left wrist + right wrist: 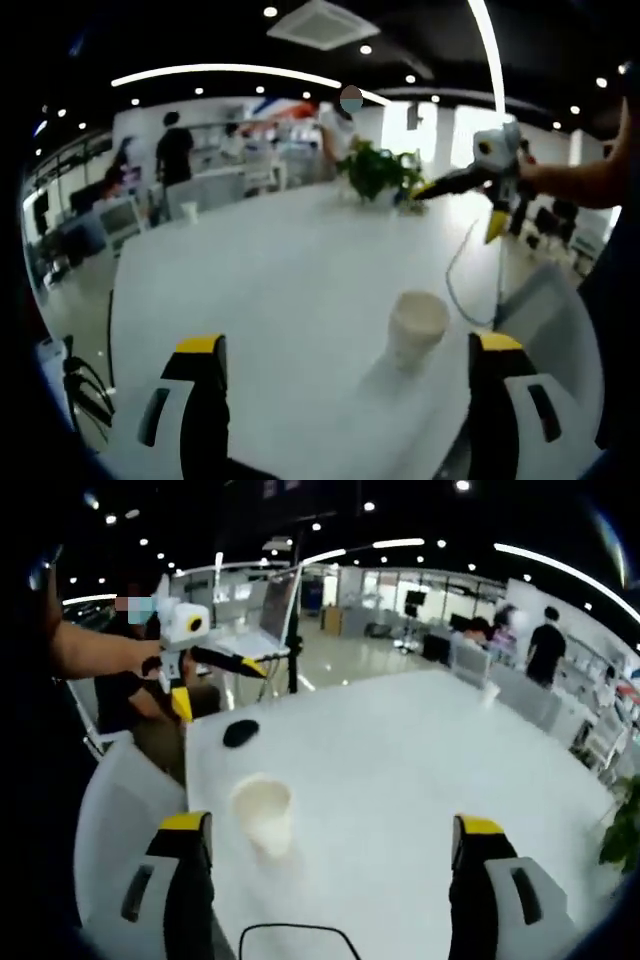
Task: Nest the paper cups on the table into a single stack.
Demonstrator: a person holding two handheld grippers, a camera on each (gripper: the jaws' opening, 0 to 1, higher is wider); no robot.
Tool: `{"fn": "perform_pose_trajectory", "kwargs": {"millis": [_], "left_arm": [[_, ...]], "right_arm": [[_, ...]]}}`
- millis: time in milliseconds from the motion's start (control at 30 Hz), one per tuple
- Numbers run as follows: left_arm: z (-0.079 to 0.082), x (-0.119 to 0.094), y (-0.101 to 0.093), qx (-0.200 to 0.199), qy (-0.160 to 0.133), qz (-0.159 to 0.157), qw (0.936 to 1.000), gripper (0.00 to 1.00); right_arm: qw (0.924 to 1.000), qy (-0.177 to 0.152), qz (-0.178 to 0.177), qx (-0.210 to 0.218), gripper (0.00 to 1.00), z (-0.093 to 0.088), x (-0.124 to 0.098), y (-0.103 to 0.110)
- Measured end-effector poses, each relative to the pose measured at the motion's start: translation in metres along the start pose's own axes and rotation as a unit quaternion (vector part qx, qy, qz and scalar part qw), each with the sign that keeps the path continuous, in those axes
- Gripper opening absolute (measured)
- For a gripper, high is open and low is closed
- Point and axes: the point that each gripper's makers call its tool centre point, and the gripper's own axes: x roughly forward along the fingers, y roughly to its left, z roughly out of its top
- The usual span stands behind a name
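In the left gripper view, a paper cup (417,325) stands upright on the white table (280,280), just ahead of the left gripper (350,365), whose jaws are spread wide and empty, seemingly lined up to straddle it. In the right gripper view, the same paper cup (264,814) stands before the right gripper (330,845), jaws likewise apart, holding nothing; beyond the cup lies a black mouse (240,732).

The white table (280,270) is mostly bare, so passing across is easy. One paper cup (417,325) stands in the way near the edge, a potted plant (378,172) at the far side, a dark mouse (240,732) by a corner.
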Motion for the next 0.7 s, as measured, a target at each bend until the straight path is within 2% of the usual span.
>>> {"fn": "perform_pose_trajectory", "kwargs": {"millis": [100, 233, 367, 467, 500, 700], "left_arm": [[-0.006, 0.001, 0.0, 0.0, 0.007, 0.006, 1.0, 0.98], [-0.009, -0.001, 0.005, 0.002, 0.004, 0.018, 0.9998, 0.98], [-0.015, -0.002, 0.005, 0.001, 0.006, 0.021, 0.9998, 0.98], [-0.018, -0.002, 0.001, 0.003, 0.001, 0.016, 0.9999, 0.98], [-0.018, -0.001, -0.005, 0.004, -0.001, 0.009, 1.0, 0.98], [-0.022, 0.001, -0.008, 0.005, 0.0, 0.006, 1.0, 0.98]], "right_arm": [[0.9999, -0.013, -0.004, 0.009, 1.0, -0.006, -0.002, 0.0], [0.9997, -0.02, -0.014, -0.005, 1.0, -0.02, -0.001, 0.0], [0.9979, -0.057, -0.023, -0.023, 1.0, -0.021, -0.004, 0.0], [0.9967, -0.073, -0.028, -0.023, 1.0, -0.022, -0.006, 0.0], [0.9964, -0.076, -0.03, -0.022, 1.0, -0.023, -0.006, -0.001], [0.9968, -0.072, -0.033, -0.015, 1.0, -0.032, -0.004, 0.001]]}}
